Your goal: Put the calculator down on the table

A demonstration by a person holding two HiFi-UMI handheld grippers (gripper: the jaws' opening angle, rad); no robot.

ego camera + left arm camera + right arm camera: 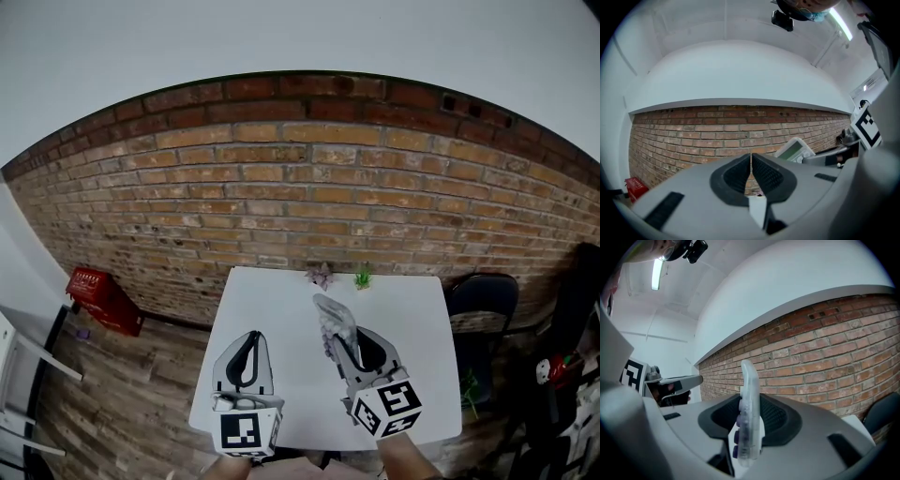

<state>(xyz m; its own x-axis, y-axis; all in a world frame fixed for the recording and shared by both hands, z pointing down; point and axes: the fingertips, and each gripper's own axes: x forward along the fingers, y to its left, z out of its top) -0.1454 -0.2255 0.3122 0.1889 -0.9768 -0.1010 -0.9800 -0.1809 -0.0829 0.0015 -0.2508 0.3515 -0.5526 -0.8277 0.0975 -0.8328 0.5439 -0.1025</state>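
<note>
calculator (749, 411): clamped on edge in the right gripper (349, 345), pale case sticking out past the tips, purple keys facing the left side. it's over the middle of the table (272, 309), looks like it's up in the air, not down yet.
right tongs: pinching the calculator across its thin body, pads on the front and back faces. grip looks solid, with a lot of the case hanging out front.
left gripper (751, 164): pressed together, nothing in it, over the near-left part of the table, beside the right one without touching.
table: white, bare under both tools. only stuff on it is the little plants (322, 274) at the far edge, well away from the drop spot.
beyond the table: brick wall (281, 178) behind it, dark chair (483, 300) off its right side.
how i'd do it: roll the wrist so the calculator goes from on-edge to flat with keys up, then come straight down onto the bare middle of the table.
release: don't spread the jaws until the back is resting on the table, or it'll flop and clatter.
left tongs: just keep them out of the way on the near-left side.
</note>
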